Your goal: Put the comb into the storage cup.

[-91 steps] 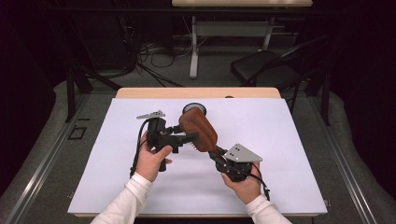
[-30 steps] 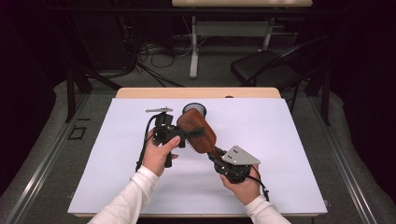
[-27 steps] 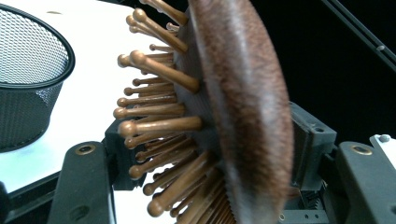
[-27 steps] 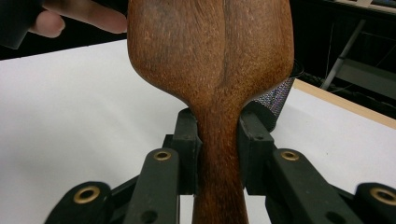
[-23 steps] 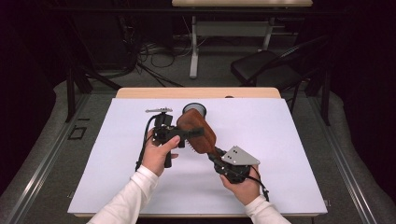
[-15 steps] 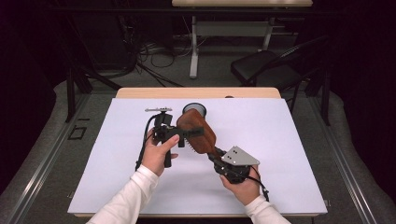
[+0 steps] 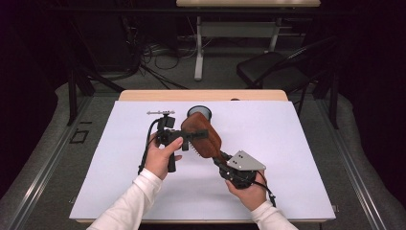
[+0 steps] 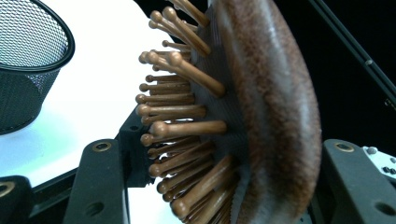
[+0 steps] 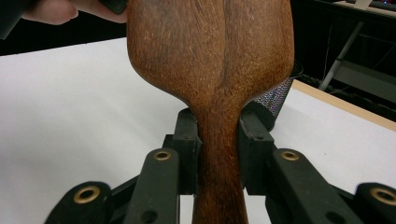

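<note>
A brown wooden hairbrush [image 7: 203, 136] is held above the white table, bristles facing my left hand. My right gripper [image 7: 221, 158] is shut on its handle; the right gripper view shows both pads [image 9: 187, 140] pressed against the handle [image 9: 218, 154]. My left gripper [image 7: 198, 139] straddles the brush head [image 8: 275, 107]. Its jaws have just been closing, one pad [image 8: 133, 140] meeting the bristle tips and the other jaw against the wooden back.
A black mesh cup [image 7: 199, 113] stands on the white sheet [image 7: 297, 143] just behind the brush, and is also seen as the cup [image 8: 28, 65] and the cup [image 9: 275, 100]. A dark chair [image 7: 273, 67] and cables lie beyond the table's far edge.
Since the oldest frame my left gripper has rolled so that its top plate shows edge-on, and has shifted slightly toward the brush head. Both hands have stayed put over the last second.
</note>
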Motion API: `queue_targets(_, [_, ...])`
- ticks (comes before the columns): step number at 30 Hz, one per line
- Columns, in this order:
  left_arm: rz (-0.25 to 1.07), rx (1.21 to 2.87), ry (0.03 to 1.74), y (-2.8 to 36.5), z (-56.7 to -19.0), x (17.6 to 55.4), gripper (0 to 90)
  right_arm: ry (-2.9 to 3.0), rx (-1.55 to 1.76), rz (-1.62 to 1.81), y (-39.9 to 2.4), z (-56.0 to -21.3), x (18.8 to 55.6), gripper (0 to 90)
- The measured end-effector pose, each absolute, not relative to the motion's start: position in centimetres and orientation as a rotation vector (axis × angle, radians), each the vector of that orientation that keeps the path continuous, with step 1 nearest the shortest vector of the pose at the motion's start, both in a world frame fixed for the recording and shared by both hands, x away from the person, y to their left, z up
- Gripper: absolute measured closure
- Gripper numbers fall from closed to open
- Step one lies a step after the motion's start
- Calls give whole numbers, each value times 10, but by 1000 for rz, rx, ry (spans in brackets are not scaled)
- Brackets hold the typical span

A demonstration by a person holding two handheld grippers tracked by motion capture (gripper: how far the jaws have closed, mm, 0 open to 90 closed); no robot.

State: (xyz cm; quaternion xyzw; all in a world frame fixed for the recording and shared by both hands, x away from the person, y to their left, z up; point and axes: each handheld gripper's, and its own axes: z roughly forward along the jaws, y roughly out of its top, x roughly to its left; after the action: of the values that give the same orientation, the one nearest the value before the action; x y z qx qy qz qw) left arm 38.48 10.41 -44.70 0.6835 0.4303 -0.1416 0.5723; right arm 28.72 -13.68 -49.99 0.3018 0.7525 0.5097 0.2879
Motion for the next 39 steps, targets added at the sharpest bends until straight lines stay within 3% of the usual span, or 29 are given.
queue_targets(39, [-441,1591,1111,107,-446,385,469,2037,785,1353,-136,-505,288,719])
